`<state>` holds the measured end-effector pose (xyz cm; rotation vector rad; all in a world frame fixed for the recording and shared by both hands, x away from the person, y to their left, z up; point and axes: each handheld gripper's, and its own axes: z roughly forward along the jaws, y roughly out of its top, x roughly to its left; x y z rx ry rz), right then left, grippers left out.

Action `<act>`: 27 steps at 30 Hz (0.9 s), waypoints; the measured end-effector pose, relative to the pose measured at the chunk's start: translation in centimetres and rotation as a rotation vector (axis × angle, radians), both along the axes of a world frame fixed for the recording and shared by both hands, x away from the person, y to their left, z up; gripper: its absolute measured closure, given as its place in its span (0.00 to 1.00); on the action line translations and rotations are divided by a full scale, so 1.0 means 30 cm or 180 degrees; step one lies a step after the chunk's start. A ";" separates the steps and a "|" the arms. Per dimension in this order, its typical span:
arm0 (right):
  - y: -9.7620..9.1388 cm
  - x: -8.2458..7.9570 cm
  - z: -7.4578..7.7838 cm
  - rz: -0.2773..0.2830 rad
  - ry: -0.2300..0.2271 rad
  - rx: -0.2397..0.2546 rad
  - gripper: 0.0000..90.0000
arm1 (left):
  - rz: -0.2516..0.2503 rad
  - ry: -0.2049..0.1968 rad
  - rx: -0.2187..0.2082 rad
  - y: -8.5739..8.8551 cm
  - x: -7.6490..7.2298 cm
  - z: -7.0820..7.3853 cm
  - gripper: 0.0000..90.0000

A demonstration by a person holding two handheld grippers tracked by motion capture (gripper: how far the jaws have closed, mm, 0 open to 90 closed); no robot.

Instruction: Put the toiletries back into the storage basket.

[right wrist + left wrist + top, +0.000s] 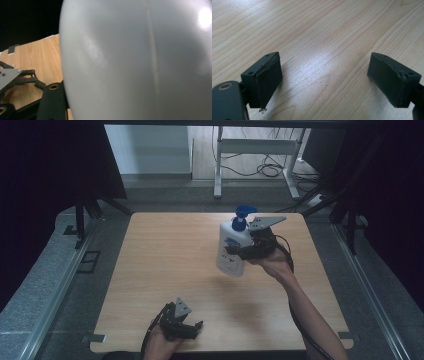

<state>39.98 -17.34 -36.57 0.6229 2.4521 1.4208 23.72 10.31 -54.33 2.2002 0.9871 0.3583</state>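
left gripper [192,327] sits at the table's [165,260] near edge, jaws spread wide, just bare wood between them | pump bottle [231,249] hangs tilted above the table right of centre, label too small to read | right gripper [239,251] clamped on its middle; pads pretty much hidden behind the white body [140,65]

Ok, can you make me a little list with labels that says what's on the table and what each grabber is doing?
table: light wooden table
thing held: white plastic pump bottle with a blue pump top, lifted and tilted
right gripper: jaws shut on the bottle's middle
left gripper: near the table's front edge, jaws wide open, nothing between them
bottle close up: smooth white side in the right gripper view
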 end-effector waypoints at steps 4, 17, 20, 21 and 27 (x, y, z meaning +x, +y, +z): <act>-0.003 0.025 0.014 -0.0019 -0.0014 0.0005 0.41 | 0.0003 -0.0003 -0.0006 -0.001 0.000 0.000 0.13; -0.015 0.102 0.037 -0.0072 -0.0025 -0.0023 0.42 | -0.0010 0.0000 -0.0011 -0.001 0.001 0.000 0.13; -0.017 0.119 0.044 -0.0081 -0.0034 -0.0035 0.42 | -0.0008 -0.0004 -0.0008 -0.001 0.000 0.000 0.13; -0.016 0.124 0.047 -0.0083 -0.0038 -0.0043 0.42 | -0.0008 -0.0003 -0.0009 -0.001 0.000 0.000 0.13; -0.015 0.149 0.058 -0.0107 -0.0037 -0.0050 0.42 | -0.0009 -0.0003 -0.0009 -0.001 0.000 0.000 0.13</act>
